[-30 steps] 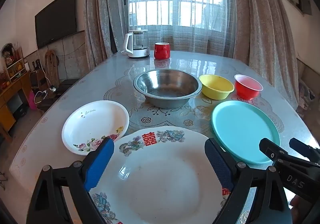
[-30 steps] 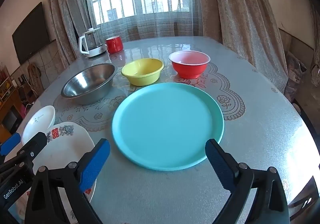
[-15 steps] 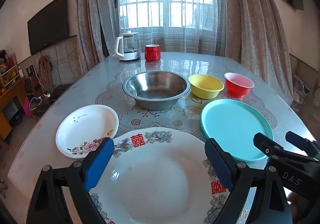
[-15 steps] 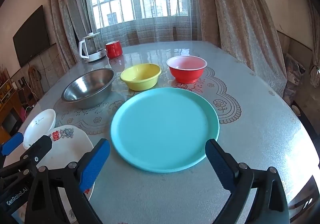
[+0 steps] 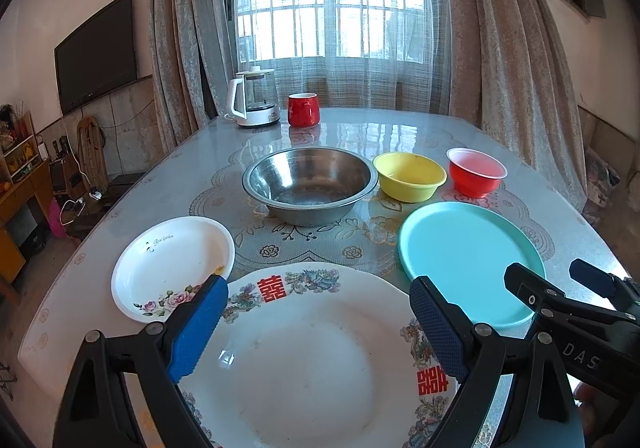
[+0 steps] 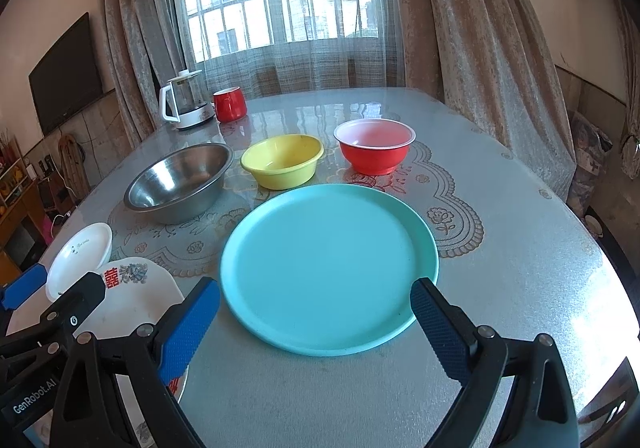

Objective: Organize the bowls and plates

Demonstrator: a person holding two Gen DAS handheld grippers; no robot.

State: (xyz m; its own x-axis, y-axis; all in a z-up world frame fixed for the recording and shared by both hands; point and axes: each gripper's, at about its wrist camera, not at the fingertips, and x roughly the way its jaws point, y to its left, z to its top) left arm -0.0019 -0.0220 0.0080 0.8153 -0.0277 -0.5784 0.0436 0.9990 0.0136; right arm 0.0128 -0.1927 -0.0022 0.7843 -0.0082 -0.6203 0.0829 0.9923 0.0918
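A large white plate with red characters (image 5: 304, 360) lies nearest me, under my open, empty left gripper (image 5: 320, 328). A small white floral plate (image 5: 172, 268) lies to its left. A teal plate (image 6: 328, 268) lies just ahead of my open, empty right gripper (image 6: 316, 328); it also shows in the left wrist view (image 5: 468, 260). Behind stand a steel bowl (image 5: 310, 184), a yellow bowl (image 6: 282, 160) and a red bowl (image 6: 374, 144) in a row. Both grippers hover above the table.
A glass kettle (image 5: 254, 102) and a red mug (image 5: 303, 109) stand at the table's far edge by the curtained window. The glass-topped table (image 6: 520, 248) drops off at right and front. A TV and shelves are at left.
Both grippers have risen and tilted up a little, so the table and dishes sit lower in view. No dish has moved. Both stay open.
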